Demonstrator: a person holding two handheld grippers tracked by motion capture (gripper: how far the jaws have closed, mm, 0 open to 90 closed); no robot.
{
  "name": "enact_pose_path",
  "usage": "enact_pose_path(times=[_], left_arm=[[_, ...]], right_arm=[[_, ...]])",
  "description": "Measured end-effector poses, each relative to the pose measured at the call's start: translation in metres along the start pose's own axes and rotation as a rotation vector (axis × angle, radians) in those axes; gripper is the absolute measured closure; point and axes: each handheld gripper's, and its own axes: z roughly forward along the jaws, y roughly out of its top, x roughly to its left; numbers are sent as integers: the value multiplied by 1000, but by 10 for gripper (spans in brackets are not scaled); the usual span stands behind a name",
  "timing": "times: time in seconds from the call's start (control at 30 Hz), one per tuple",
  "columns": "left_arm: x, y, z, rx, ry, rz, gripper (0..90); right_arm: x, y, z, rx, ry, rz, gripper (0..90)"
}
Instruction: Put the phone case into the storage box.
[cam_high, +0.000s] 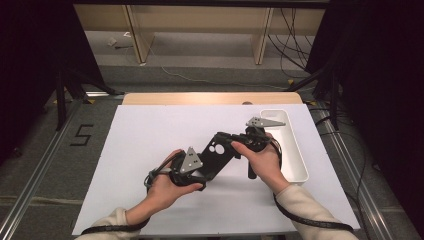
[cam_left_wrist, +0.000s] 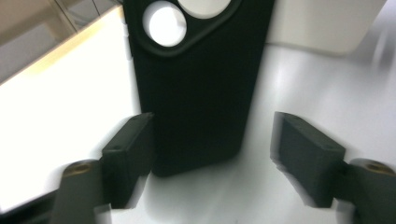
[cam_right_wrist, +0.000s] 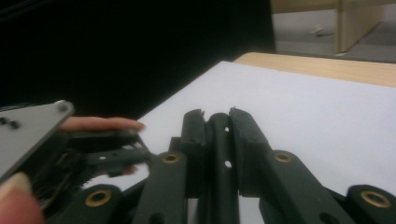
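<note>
I've got a matte black phone case (cam_high: 218, 154), flat slab w/ rounded corners and round camera cutouts, held just over the white surface (cam_high: 150, 140) between both hands. My right gripper (cam_right_wrist: 217, 116) is clamped on its thin edge, the pads pressed against it on both sides. My left gripper (cam_left_wrist: 212, 144) stands spread: the case's bottom end sits between the blocky dark pads, touching the one at the view's left, clear gap to the other. White smooth plastic bin (cam_high: 295, 150) sits by the right hand.

Left gripper (cam_left_wrist: 212, 154) fingers apart; right gripper (cam_right_wrist: 217, 116) fingers clamped tight
</note>
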Motion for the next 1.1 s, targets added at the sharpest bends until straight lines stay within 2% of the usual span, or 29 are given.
enact_pose_path(times=[0.03, 0.07, 0.1, 0.17, 0.23, 0.37, 0.43, 0.63, 0.9, 1.1], left_arm=[[2, 1, 0, -2, 0, -4, 218], [3, 0, -1, -11, 2, -15, 203], [4, 0, -1, -15, 2, -20, 202], [6, -1, -3, -15, 0, -29, 198], [9, -2, -4, -23, -3, -40, 194], [15, -5, -4, -40, -19, -56, 183], [17, -8, -5, -57, -36, -55, 171], [23, -12, -5, -56, -34, -61, 165], [22, -12, -4, -57, -43, -55, 172], [22, -12, -5, -63, -49, -51, 172]], right_arm=[[2, 2, -1, 4, -27, -42, 781], [3, 4, -4, -8, -29, -52, 782], [3, 6, -5, -19, -8, -29, 782], [4, 11, -9, -27, -1, -37, 782], [7, 15, -13, -24, -25, -95, 782], [7, 18, -15, -24, -17, -111, 781], [7, 17, -15, -10, -23, -126, 781], [5, 17, -15, 9, -16, -146, 781], [3, 17, -16, 44, 2, -202, 781], [2, 19, -18, 58, -3, -242, 780]])
